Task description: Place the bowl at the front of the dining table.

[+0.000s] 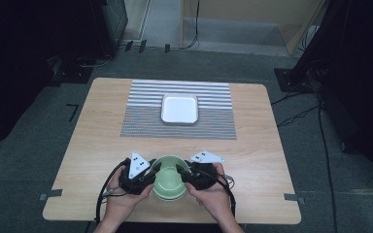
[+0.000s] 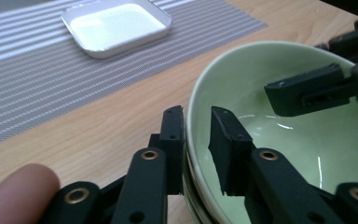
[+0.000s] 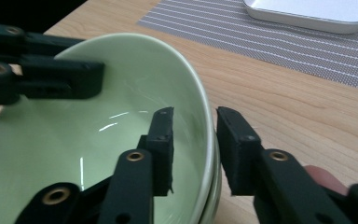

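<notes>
**Item: pale green bowl, both rims straddled**

Your left gripper [image 1: 151,171] sits on the left rim of the round, glossy pale green ceramic bowl [image 1: 170,184]. One jaw is outside the wall and one inside; they stand narrow, the outer one against the wall, while the inner one shows a sliver of gap in the left gripper view, so a firm clamp cannot be confirmed.

Your right gripper [image 1: 187,174] straddles the opposite rim the same way, with small gaps visible beside each jaw in the right gripper view.

The bowl lies between your two tools, resting on the light wooden table [image 1: 257,141], and appears to be two nested bowls.

Well beyond both jaw tips: a grey striped woven placemat [image 1: 213,121] bearing a shallow white square tray [image 1: 179,108].
</notes>
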`<action>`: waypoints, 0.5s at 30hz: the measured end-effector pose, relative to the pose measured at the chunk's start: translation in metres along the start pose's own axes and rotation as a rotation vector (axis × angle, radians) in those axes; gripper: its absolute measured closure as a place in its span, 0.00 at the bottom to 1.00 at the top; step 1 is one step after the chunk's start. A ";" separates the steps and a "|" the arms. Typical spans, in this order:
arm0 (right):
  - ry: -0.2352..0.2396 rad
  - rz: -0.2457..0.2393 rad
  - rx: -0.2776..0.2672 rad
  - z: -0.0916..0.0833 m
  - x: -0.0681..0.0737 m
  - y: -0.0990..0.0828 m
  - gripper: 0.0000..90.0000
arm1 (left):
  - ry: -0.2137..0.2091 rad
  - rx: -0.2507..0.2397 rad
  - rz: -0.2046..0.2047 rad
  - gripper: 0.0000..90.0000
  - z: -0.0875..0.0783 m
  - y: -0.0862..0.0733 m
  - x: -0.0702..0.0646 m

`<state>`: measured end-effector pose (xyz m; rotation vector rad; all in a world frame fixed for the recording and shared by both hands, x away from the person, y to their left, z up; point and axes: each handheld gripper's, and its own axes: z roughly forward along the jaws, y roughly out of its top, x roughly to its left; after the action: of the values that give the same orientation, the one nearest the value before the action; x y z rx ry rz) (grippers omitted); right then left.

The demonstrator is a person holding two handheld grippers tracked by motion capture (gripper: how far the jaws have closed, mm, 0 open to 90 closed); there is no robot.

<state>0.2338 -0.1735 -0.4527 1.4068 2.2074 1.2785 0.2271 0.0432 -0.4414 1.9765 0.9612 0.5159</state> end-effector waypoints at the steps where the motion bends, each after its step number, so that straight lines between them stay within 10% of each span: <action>1: -0.005 0.002 0.002 0.001 0.000 0.000 0.78 | 0.004 -0.004 0.008 0.87 0.000 0.000 -0.001; 15: -0.029 -0.031 -0.064 0.001 -0.002 -0.007 0.89 | 0.061 -0.034 0.078 0.92 0.000 -0.002 -0.006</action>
<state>0.2311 -0.1753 -0.4593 1.3544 2.1417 1.2983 0.2226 0.0390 -0.4434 1.9839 0.9099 0.6358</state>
